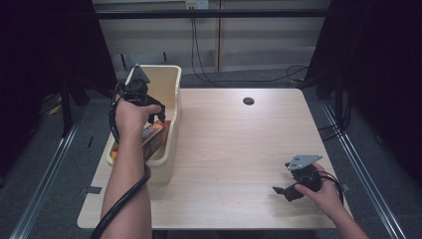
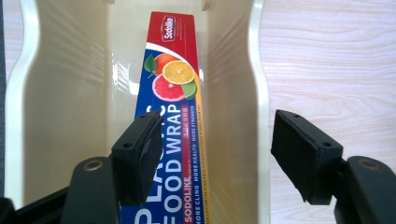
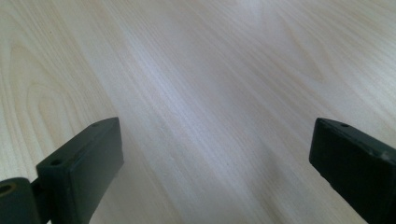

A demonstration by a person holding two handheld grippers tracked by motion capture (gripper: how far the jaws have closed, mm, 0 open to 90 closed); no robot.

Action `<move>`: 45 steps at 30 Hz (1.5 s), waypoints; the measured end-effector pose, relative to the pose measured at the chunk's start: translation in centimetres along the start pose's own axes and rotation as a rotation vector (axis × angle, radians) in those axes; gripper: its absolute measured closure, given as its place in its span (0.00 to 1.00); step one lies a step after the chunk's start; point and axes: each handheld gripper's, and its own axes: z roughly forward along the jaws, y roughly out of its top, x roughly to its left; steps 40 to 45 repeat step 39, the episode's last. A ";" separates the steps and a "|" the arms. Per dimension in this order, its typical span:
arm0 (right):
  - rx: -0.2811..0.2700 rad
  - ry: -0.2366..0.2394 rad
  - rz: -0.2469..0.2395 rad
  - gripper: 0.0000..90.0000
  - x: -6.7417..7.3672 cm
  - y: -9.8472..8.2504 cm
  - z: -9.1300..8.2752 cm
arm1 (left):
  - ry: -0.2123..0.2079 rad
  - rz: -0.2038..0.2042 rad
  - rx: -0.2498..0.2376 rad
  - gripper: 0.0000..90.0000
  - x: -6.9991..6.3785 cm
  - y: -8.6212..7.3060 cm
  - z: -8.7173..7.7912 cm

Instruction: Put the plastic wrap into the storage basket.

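Left gripper (image 1: 155, 113), jaws apart and empty, hangs upper left over cream plastic bin (image 1: 171, 79); red-blue cardboard food-wrap box (image 2: 175, 116) lies inside. Lift straight, clear the walls. Right gripper (image 1: 286, 189), jaws wide, lower right on pale wood surface (image 1: 234, 149).

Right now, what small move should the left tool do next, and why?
Probably lift the left tool straight up out of the cream bin. Its jaws stand apart, and the plastic wrap box lies free on the bin floor below them, so the placing looks done.
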 end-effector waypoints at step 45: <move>-0.009 -0.008 0.000 0.03 0.0 -0.1 -0.3 | -0.145 0.194 -0.058 0.22 -8.5 1.5 0.8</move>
